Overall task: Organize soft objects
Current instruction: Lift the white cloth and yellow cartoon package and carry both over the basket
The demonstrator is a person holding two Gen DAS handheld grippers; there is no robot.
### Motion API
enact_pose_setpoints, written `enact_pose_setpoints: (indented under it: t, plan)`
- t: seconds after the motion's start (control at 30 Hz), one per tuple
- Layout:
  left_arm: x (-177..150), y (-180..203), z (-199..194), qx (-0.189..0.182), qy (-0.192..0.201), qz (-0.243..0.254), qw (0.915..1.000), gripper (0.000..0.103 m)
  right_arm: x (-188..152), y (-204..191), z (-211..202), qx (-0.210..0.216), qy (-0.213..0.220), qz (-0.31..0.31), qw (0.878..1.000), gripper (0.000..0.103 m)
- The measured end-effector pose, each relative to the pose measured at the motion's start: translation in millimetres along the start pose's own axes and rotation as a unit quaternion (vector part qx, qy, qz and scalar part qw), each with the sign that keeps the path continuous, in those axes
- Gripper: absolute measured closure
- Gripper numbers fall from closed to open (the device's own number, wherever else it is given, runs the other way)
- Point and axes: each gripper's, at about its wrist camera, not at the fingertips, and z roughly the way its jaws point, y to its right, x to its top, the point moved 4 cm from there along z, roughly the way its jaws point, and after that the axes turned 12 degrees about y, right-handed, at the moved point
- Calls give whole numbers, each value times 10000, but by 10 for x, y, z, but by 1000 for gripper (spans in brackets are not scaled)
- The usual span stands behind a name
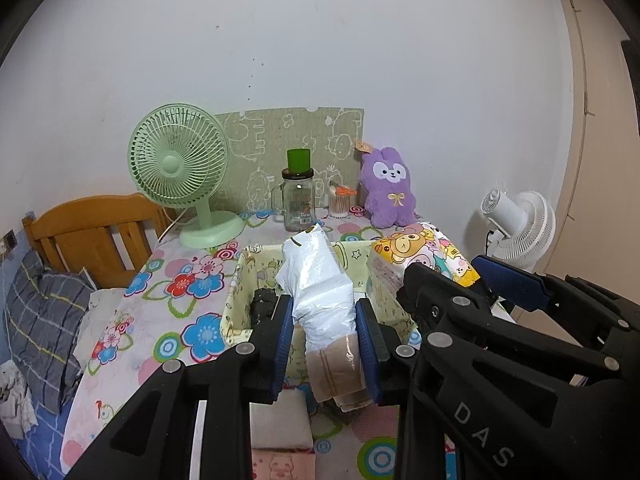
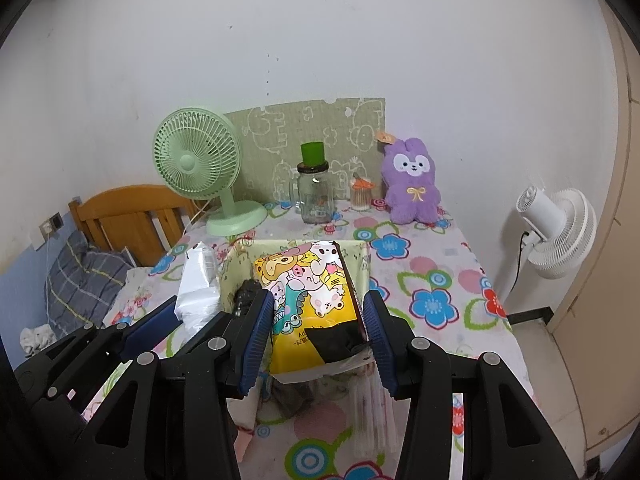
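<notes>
Two packs held above the basket [image 1: 236, 316]
Left gripper [image 1: 325, 322] clamps the white pack [image 1: 320, 292]; right gripper [image 2: 318, 332] clamps the cartoon pack [image 2: 308, 292].

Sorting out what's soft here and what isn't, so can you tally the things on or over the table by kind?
Wrapped soft packs held in a gripper: 2 (white, cartoon-print)
Plush toys: 1
Fabric baskets: 1
Desk fans: 1
Glass jars: 1
Total: 6

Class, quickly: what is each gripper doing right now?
Left gripper: closed on the white plastic pack.
Right gripper: closed on the yellow cartoon pack.
</notes>
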Motion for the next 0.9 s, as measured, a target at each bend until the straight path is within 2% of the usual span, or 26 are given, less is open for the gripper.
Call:
enact_pose_setpoints:
  t: [0.9]
  plan:
    - [130,-202,714,5,-129,-128,9998,72,173,-57,784,390,-76,113,9991,52]
